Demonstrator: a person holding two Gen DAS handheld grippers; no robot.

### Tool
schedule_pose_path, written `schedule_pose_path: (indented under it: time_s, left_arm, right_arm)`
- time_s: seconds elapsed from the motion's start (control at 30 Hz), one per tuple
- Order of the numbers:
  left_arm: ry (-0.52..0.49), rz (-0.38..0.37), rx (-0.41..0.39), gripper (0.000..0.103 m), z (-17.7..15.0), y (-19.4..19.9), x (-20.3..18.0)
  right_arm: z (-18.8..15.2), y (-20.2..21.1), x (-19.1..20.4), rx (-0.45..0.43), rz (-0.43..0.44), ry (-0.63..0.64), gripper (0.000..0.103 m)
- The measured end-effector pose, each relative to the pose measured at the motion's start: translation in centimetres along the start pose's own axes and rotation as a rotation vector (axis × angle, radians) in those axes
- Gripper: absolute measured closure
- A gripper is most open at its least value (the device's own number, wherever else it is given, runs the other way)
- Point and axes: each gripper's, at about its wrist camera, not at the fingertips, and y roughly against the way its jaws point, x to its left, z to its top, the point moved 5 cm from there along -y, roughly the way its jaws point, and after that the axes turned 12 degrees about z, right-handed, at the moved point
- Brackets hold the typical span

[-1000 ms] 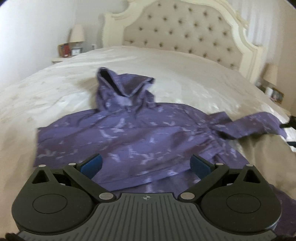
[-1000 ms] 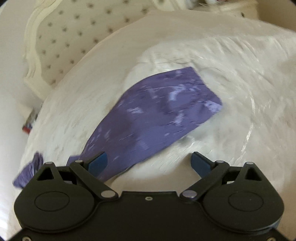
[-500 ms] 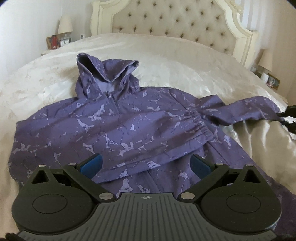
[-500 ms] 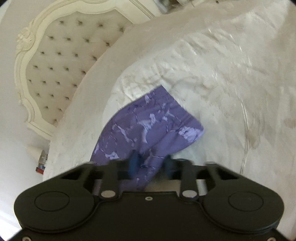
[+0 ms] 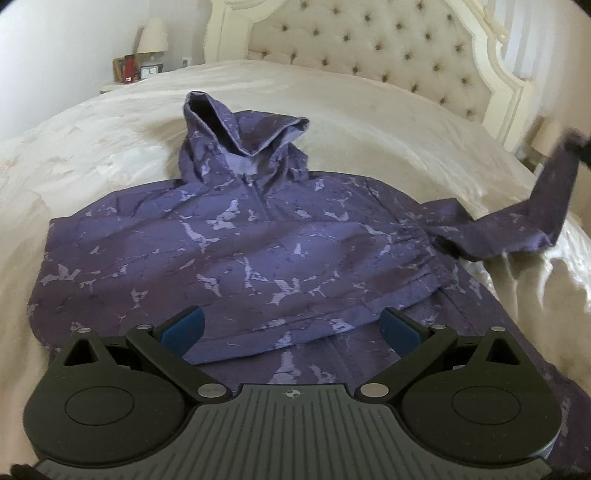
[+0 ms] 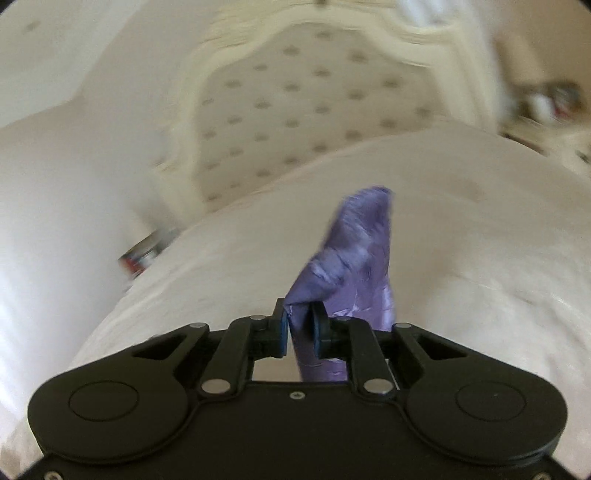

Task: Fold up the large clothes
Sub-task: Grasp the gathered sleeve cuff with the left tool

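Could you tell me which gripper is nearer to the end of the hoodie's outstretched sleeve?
The right gripper: its jaws are shut on the sleeve end, lifted off the bed. The left gripper hangs open over the hoodie hem, well away.

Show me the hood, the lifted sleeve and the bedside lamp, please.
hood (image 5: 240, 129), left wrist view, on its folded opening.
lifted sleeve (image 5: 532, 221), left wrist view, mid-length of the raised fabric.
bedside lamp (image 5: 152, 36), left wrist view, on its shade.

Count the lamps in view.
2. One lamp stands on the nightstand left of the headboard, beside some frames. The other lamp is at the right of the bed, partly cut off behind the lifted sleeve. Others may be hidden.
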Motion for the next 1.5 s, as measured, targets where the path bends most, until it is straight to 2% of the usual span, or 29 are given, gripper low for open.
schedule_pose_path:
  time_s: [0.17,0.4,0.57,0.67,0.8,0.93,0.97,1.0,1.03,1.07,1.17,1.27,1.37,1.5]
  left_arm:
    - [0.041,0.021,-0.001,0.000,-0.2,0.2,2.3]
    - [0.121,0.054,0.006,0.000,-0.7,0.7,6.4]
    - [0.211,0.065,0.018,0.000,-1.2,0.9,9.8]
    - [0.292,0.060,0.022,0.000,-1.4,1.1,11.8]
    - [0.356,0.060,0.018,0.000,-1.4,1.2,13.5]
    - [0.383,0.053,0.020,0.000,-1.1,1.1,14.2]
    - [0.388,0.046,0.020,0.000,-0.9,1.0,14.1]
    - [0.391,0.040,0.019,0.000,-0.8,0.9,14.0]
    - [0.395,0.033,0.017,0.000,-0.6,0.8,13.9]
    - [0.398,0.024,0.018,0.000,-0.4,0.5,13.7]
    - [0.393,-0.005,0.030,0.000,0.0,-0.4,12.7]
    - [0.371,-0.027,0.054,0.000,0.3,-1.7,11.0]
    - [0.342,-0.036,0.077,0.000,0.3,-3.1,9.4]
    - [0.337,-0.017,0.116,0.001,0.0,-5.0,8.1]
  right_arm:
    - [-1.8,-4.0,9.2,0.073,0.174,0.111,0.081]
    - [-8.1,-9.3,19.2,0.216,0.369,0.194,0.081]
    - [-14.2,-12.6,23.4,0.334,0.464,0.205,0.081]
    - [-18.5,-13.4,24.9,0.404,0.490,0.230,0.081]
    - [-23.4,-15.0,24.9,0.490,0.492,0.252,0.081]
    - [-27.5,-15.6,25.9,0.553,0.503,0.303,0.073]
    - [-28.7,-15.1,26.2,0.565,0.503,0.333,0.067]
    - [-29.4,-14.8,26.1,0.579,0.505,0.368,0.048]
    - [-29.8,-14.6,26.2,0.587,0.508,0.396,0.035]
    - [-30.2,-14.4,26.1,0.590,0.518,0.415,0.032]
    - [-30.5,-12.5,25.4,0.583,0.528,0.462,0.034]
    - [-29.7,-10.8,24.3,0.543,0.531,0.495,0.034]
    - [-27.8,-9.1,23.1,0.466,0.536,0.519,0.033]
    - [-24.8,-8.3,21.0,0.346,0.485,0.521,0.029]
